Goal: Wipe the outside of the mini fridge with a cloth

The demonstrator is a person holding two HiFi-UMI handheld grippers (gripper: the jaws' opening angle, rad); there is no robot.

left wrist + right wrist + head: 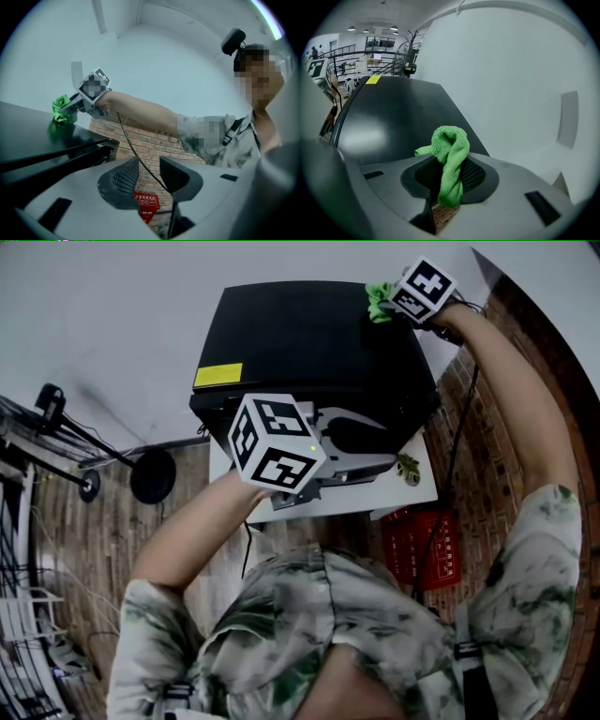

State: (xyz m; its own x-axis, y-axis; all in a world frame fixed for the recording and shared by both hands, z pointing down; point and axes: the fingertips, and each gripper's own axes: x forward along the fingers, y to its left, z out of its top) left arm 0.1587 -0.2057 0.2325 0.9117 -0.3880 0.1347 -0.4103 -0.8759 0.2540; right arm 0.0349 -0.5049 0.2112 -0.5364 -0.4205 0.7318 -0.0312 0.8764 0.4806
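Observation:
The black mini fridge (300, 343) stands on a low white stand (417, 491), with a yellow sticker (217, 376) on its top. My right gripper (392, 307) is at the top's far right corner, shut on a green cloth (377, 296) that touches the top. In the right gripper view the cloth (450, 154) is bunched between the jaws of the right gripper (449, 176), above the fridge top (393, 122). My left gripper (352, 442) hovers at the fridge's front edge. It stands open (149, 180) with nothing in it, the fridge (28, 136) to its left.
A white wall (520, 84) runs close behind the fridge. A red box (422, 547) lies on the brick-pattern floor by the stand. Stands and cables (56, 437) crowd the left. A black cable (136, 154) hangs from the right arm.

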